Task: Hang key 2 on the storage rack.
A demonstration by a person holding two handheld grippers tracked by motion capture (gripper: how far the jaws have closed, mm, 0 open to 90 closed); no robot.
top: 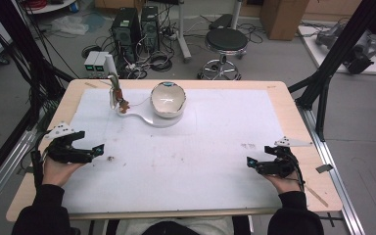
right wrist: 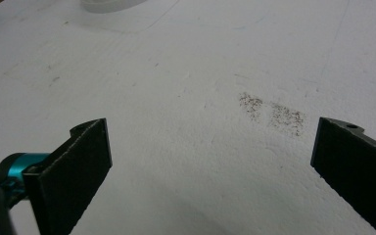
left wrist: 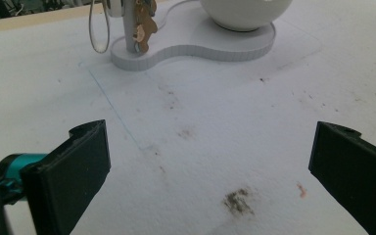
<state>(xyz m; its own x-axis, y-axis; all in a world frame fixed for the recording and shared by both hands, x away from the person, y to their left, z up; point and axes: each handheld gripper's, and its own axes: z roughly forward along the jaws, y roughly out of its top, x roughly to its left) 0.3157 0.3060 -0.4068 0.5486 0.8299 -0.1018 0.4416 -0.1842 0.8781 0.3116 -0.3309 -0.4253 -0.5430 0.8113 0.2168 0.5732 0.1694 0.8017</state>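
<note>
Nearest to us, our two forearms in dark sleeves come in over the near edge of the table (top: pixel 293 98). Our left gripper (top: pixel 90 151) rests at the near left of the white mat (top: pixel 186 161), jaws spread wide with nothing between them; in the left gripper view they frame bare mat and a dark smudge (left wrist: pixel 237 200). Our right gripper (top: pixel 254 164) sits at the near right, likewise released and holding nothing, with a speckled grey stain (right wrist: pixel 274 115) on the mat ahead of it. Both stand well apart from the far things. Out past the left gripper, at the far middle of the mat, lies a white base (left wrist: pixel 196 46) carrying a white bowl (top: pixel 168 99). On the base's left end stands a thin post (top: pixel 111 81) with a small brown figure (left wrist: pixel 144 27) hanging against it.
</note>
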